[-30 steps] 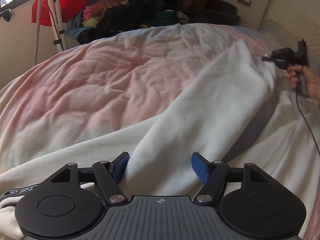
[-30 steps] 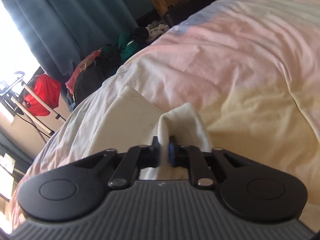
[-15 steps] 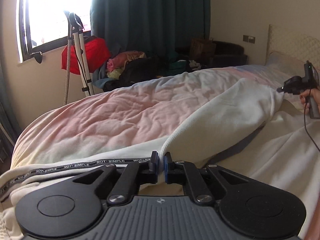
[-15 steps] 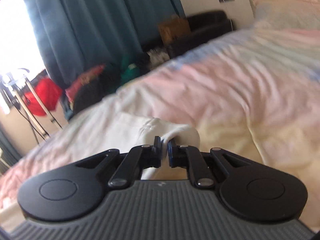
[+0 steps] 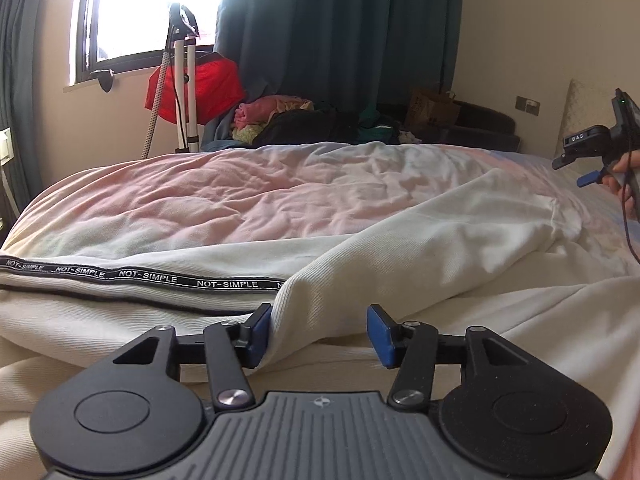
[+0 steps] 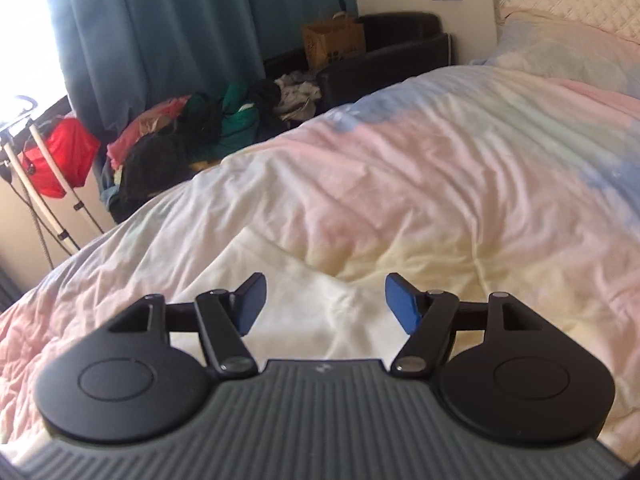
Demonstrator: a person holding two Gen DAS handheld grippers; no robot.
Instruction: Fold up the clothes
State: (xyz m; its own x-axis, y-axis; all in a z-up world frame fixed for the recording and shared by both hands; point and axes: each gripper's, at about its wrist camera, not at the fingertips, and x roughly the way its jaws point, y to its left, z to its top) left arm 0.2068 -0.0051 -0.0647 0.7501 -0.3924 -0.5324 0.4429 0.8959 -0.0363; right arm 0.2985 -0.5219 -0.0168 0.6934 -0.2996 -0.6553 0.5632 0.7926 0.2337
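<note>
Cream garment (image 5: 420,240): lying folded over on bed (image 5: 240,192). Left gripper (image 5: 318,334), right gripper (image 6: 324,302), at 3 o'clock: both gaping wide, gripping nothing, seemingly letting the fold settle.

A cream-white ribbed garment (image 5: 420,248) is spread across the near side of the bed (image 5: 248,196), over its pastel quilt. A black tape (image 5: 160,278) printed "NOT-SIMPLE" is seen running along it toward the bed's left edge. One long section is folded diagonally over the rest, its crumpled end (image 6: 320,300) laid flat on the quilt.
</note>
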